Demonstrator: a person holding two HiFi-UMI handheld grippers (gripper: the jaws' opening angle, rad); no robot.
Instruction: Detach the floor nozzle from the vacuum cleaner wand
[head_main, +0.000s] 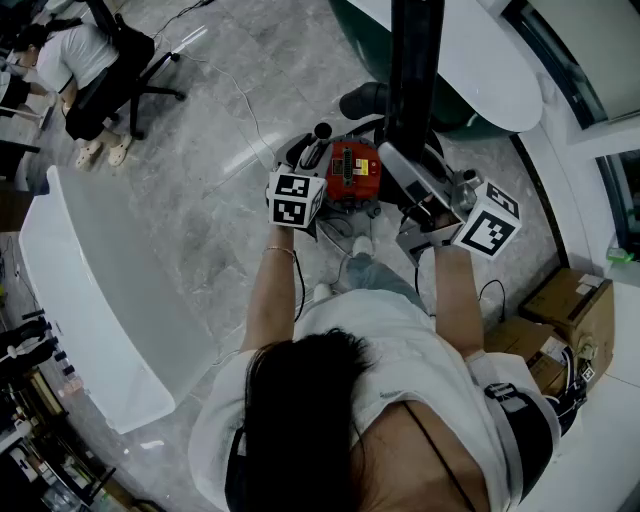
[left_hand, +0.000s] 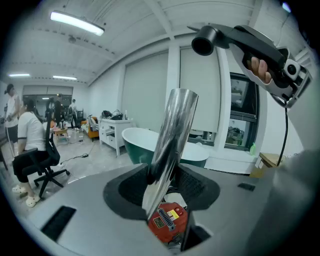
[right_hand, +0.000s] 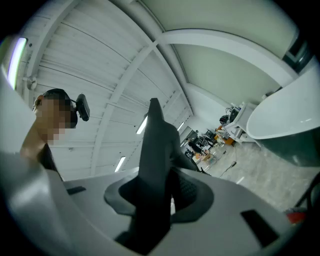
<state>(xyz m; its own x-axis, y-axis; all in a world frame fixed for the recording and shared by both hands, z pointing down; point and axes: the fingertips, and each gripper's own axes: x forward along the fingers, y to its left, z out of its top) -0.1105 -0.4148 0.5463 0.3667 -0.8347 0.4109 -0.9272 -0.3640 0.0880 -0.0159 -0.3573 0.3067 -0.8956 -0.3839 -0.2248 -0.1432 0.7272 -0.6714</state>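
Nearest the head camera is the person's dark hair (head_main: 300, 420). The left forearm (head_main: 268, 300) and right forearm (head_main: 455, 300) reach from it toward 12 o'clock.

The left gripper (left_hand: 164, 186) is clamped on the chrome wand (left_hand: 175, 130). In the left gripper view both dark pads press against the tube, which rises tilted toward 1 o'clock. Just under the jaws, at 6 o'clock, sits the vacuum cleaner's red motor body (left_hand: 167, 222), with a grey connector strip and a yellow label on it. In the head view that red body lies between the left marker cube (head_main: 293, 198) and the right marker cube (head_main: 487, 225), at 3 o'clock of the left one.

The right gripper (right_hand: 159, 192) is closed on a black part (right_hand: 154, 150). This part fills the gap between the pads and tapers up toward 12 o'clock against the ceiling. It is in shadow, so I cannot tell which piece of the cleaner it is. In the head view a black upright tube (head_main: 415, 70) runs from just beside this gripper out to the 12 o'clock edge. The floor nozzle cannot be picked out with certainty in any view.

Farther off, a green-walled bathtub (left_hand: 134, 156) stands behind the wand. Cardboard boxes (head_main: 570, 315) sit at 4 o'clock on the grey marbled floor (head_main: 220, 230). At 10 o'clock, well apart, a seated person (head_main: 75, 58) occupies a black office chair (head_main: 140, 60).
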